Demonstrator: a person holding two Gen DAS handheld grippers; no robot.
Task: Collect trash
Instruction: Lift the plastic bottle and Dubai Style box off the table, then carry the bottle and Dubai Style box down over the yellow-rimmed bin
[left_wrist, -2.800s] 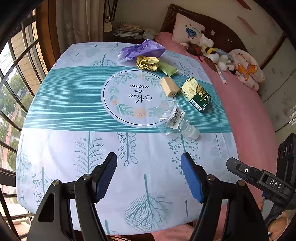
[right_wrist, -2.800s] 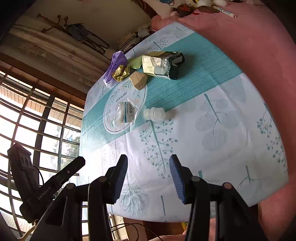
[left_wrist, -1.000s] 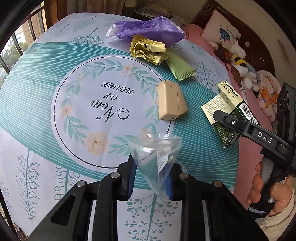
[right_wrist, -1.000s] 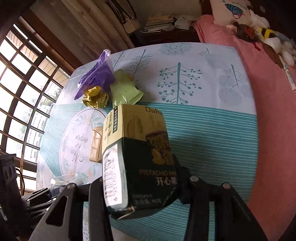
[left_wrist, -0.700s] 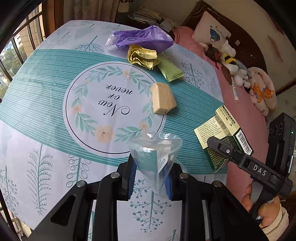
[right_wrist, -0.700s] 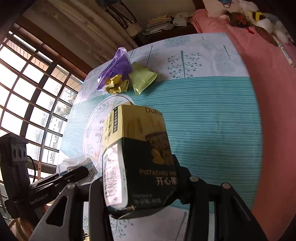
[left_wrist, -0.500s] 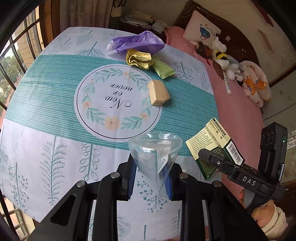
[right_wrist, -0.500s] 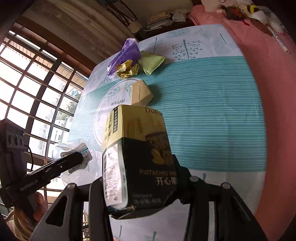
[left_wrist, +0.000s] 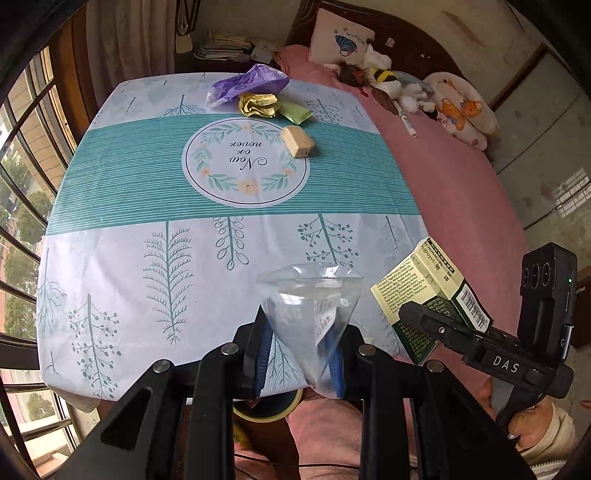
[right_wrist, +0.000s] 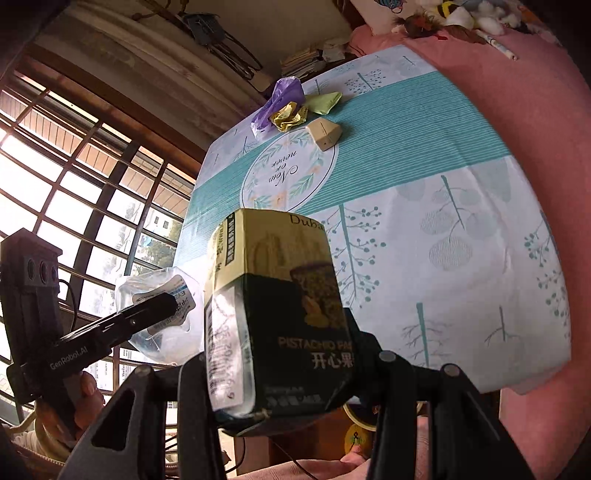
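My left gripper (left_wrist: 299, 354) is shut on a crushed clear plastic bottle (left_wrist: 310, 306), held up over the near edge of the table (left_wrist: 110, 236). The same bottle (right_wrist: 162, 314) shows at lower left in the right wrist view. My right gripper (right_wrist: 280, 369) is shut on a green and cream pistachio box (right_wrist: 277, 314), which fills the space between its jaws. That box (left_wrist: 428, 291) appears at right in the left wrist view. Far across the table lie a purple bag (left_wrist: 247, 83), a crumpled yellow wrapper (left_wrist: 256, 105), a light green packet (left_wrist: 295, 112) and a beige carton (left_wrist: 297, 142).
A pink bed (left_wrist: 454, 177) with a pillow (left_wrist: 341, 38) and soft toys (left_wrist: 388, 79) borders the table's right side. A barred window (right_wrist: 74, 184) runs along the left. A round yellow-rimmed container (left_wrist: 266, 406) sits below the table's near edge. A hand (left_wrist: 535, 432) grips the right tool.
Both grippers have pulled back and up from the table's middle toward its near edge, each still holding its item. The table now looks smaller and farther off.
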